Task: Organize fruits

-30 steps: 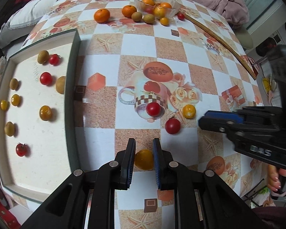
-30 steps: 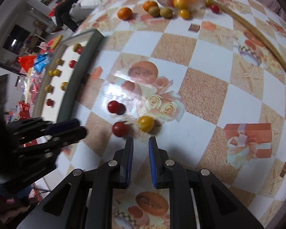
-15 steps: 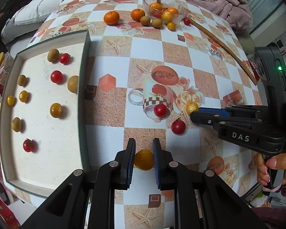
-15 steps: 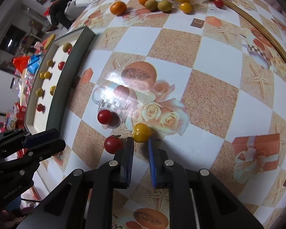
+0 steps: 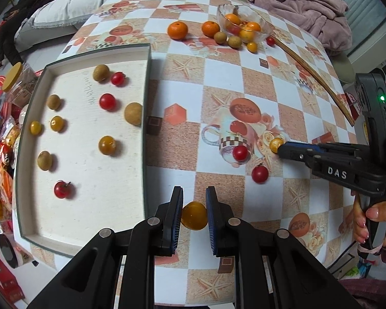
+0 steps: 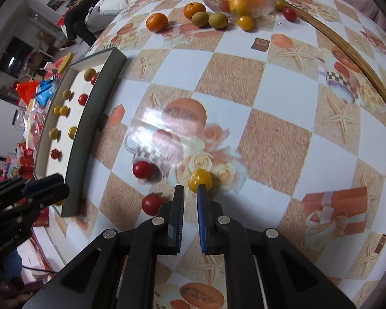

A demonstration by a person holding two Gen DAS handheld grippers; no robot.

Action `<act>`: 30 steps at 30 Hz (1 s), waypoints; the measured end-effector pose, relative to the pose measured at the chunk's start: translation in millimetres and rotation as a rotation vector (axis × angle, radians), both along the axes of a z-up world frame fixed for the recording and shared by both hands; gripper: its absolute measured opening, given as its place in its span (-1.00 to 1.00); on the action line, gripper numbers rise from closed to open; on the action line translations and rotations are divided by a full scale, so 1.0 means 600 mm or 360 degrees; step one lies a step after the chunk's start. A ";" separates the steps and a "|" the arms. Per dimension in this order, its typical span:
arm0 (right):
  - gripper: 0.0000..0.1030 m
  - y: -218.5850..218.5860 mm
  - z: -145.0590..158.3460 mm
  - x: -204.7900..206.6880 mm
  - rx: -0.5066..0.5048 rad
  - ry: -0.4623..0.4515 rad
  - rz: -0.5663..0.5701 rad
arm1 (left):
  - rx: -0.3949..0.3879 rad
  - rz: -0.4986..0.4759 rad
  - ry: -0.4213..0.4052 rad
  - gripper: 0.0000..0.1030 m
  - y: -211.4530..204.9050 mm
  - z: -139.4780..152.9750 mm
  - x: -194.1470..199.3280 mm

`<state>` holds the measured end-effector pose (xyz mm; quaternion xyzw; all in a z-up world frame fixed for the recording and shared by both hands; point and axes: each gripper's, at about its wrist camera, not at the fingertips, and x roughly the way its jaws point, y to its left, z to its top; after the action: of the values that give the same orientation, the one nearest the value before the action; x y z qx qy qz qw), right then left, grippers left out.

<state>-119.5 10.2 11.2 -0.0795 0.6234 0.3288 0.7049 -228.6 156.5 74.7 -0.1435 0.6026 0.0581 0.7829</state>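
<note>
My left gripper [image 5: 194,200] is shut on a small orange fruit [image 5: 194,215], held just right of the white tray [image 5: 146,128]. The tray holds several red tomatoes, yellow fruits and brown longans. My right gripper [image 6: 190,193] has its jaws a narrow gap apart with nothing between them. Its tips touch a yellow fruit [image 6: 200,179], which also shows in the left wrist view [image 5: 275,144]. Two red tomatoes [image 6: 142,169] [image 6: 152,204] lie on the table just left of it. The right gripper shows in the left wrist view [image 5: 283,150].
A glass bowl [image 5: 266,29] of oranges stands at the far edge, with loose oranges [image 5: 177,30], longans and small fruits beside it. A curved wooden strip [image 5: 314,73] lies along the right side. Clutter and bags sit left of the tray. A pink blanket [image 5: 301,2] lies beyond the table.
My right gripper has moved forward until its tips reach the yellow fruit. My left gripper, still holding the orange fruit, has shifted so the tray looks closer.
</note>
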 end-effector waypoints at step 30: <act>-0.56 -0.001 -0.019 0.025 -0.0131 -0.0112 -0.0027 | 0.0142 -0.0237 0.0132 -0.61 -0.079 -0.072 -0.029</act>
<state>-104.7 9.5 -0.2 -0.1147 0.6119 0.2939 0.7253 -246.2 109.0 31.7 -0.0608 0.6405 0.0324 0.7649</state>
